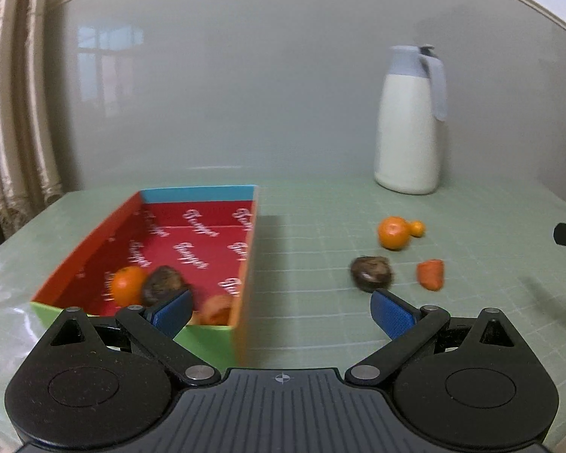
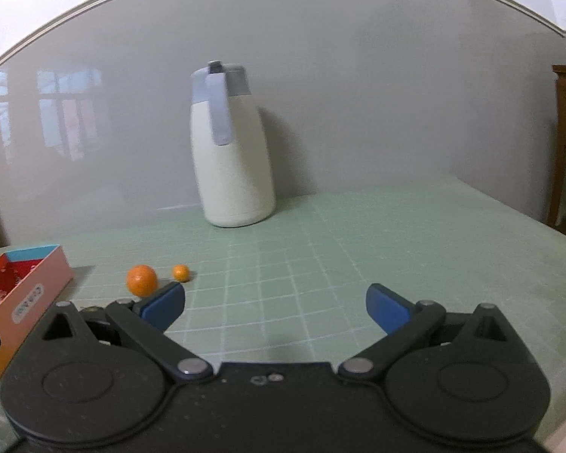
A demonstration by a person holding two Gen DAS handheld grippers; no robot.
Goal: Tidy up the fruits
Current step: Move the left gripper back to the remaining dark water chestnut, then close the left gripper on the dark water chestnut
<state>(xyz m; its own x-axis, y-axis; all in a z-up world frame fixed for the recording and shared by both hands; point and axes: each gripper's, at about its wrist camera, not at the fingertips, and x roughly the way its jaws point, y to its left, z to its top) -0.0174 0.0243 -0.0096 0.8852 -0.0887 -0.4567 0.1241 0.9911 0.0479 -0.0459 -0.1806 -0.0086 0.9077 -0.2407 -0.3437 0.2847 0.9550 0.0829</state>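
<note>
Both grippers are sitting wide open and holding nothing: the left gripper (image 1: 281, 311) is hanging over the near right corner of the box, and the right gripper (image 2: 275, 307) is hanging over bare mat. The box (image 1: 245, 264) is lying on the left side of the green mat (image 1: 320, 207), with its long way running from the near edge toward the wall and its blue end pointing at the wall. Inside it, at the near end, an orange (image 1: 127, 285) is touching a dark brown fruit (image 1: 164, 283), and a reddish orange piece (image 1: 217, 309) is lying just beside them by the right wall. Four more fruits are waiting on the mat to the right of the box. A second dark brown fruit (image 1: 371, 273) is lying nearest the box, and a reddish orange piece (image 1: 431, 273) is lying just to its right. Behind those two, a bigger orange (image 1: 394, 232) is touching a tiny orange (image 1: 417, 227). From the right wrist, the bigger orange and the tiny one are looking a little apart. A tall white jug (image 1: 409, 132) with a grey lid and handle is standing upright by the wall, well behind the fruits.
</note>
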